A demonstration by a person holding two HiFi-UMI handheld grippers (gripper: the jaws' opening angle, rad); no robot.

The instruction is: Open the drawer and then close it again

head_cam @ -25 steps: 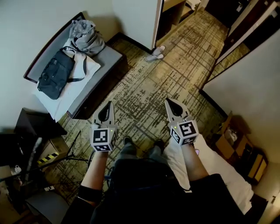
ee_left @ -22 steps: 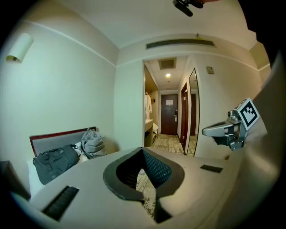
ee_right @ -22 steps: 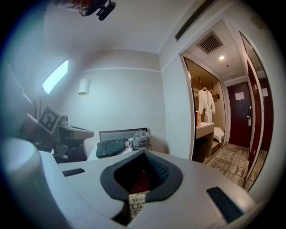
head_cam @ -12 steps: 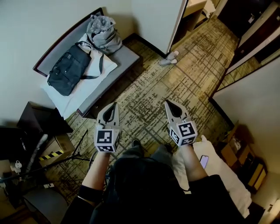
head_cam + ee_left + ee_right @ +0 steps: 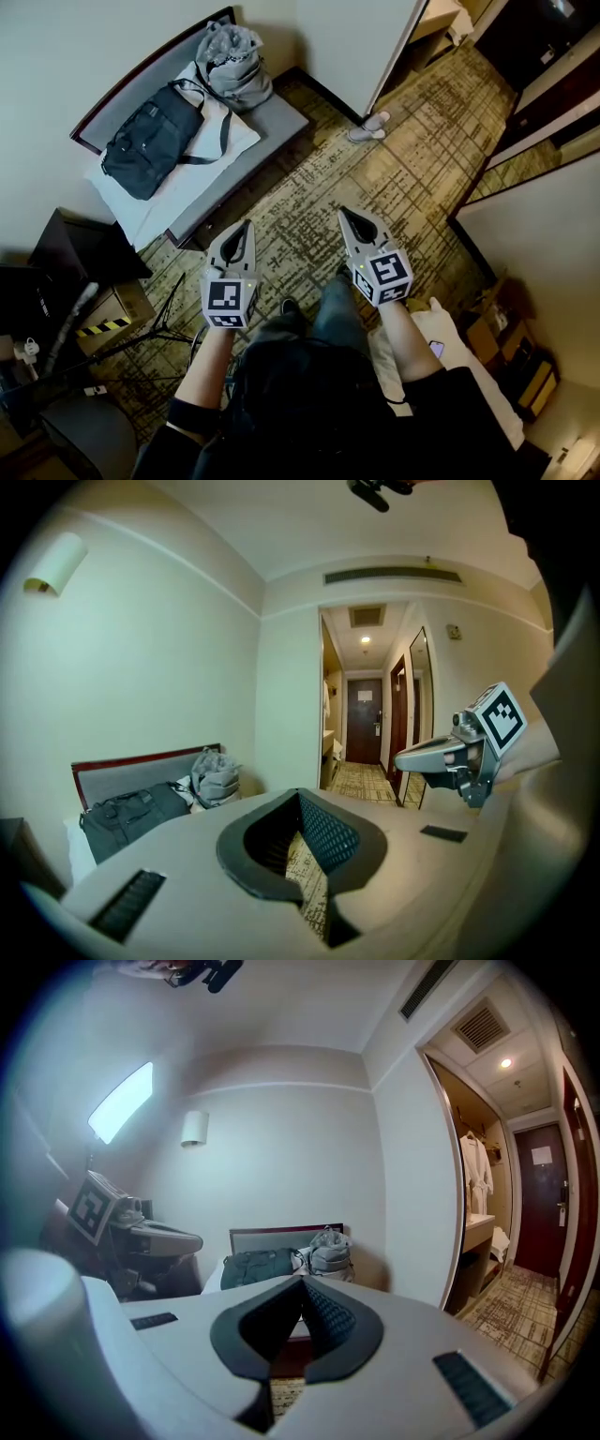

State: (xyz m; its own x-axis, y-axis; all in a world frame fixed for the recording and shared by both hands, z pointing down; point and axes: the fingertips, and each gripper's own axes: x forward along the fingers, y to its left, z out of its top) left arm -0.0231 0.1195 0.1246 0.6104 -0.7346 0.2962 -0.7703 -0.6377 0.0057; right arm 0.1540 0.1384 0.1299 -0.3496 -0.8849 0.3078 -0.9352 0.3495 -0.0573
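No drawer shows plainly in any view. In the head view my left gripper (image 5: 242, 228) is shut with nothing in it, held over the patterned carpet (image 5: 403, 178) just short of the grey bench (image 5: 272, 120). My right gripper (image 5: 345, 217), also shut and empty, is beside it and angled slightly left. In the left gripper view its own jaws (image 5: 300, 795) meet, and the right gripper (image 5: 427, 757) floats at the right. From the right gripper view, the closed jaws (image 5: 302, 1282) point at the bench (image 5: 281, 1234), with the left gripper (image 5: 164, 1237) at the left.
On the bench lie a black bag (image 5: 150, 141), a grey backpack (image 5: 230, 61) and a white pillow (image 5: 178, 183). A dark cabinet (image 5: 80, 253), a taped cardboard box (image 5: 108, 319) and a tripod stand at the left. White slippers (image 5: 370, 127) sit by the wall corner; a bed (image 5: 450, 356) is at the right.
The person has walked forward: the bench now sits nearer both grippers in the head view. The right gripper has swung leftward toward the left one. Both stay shut.
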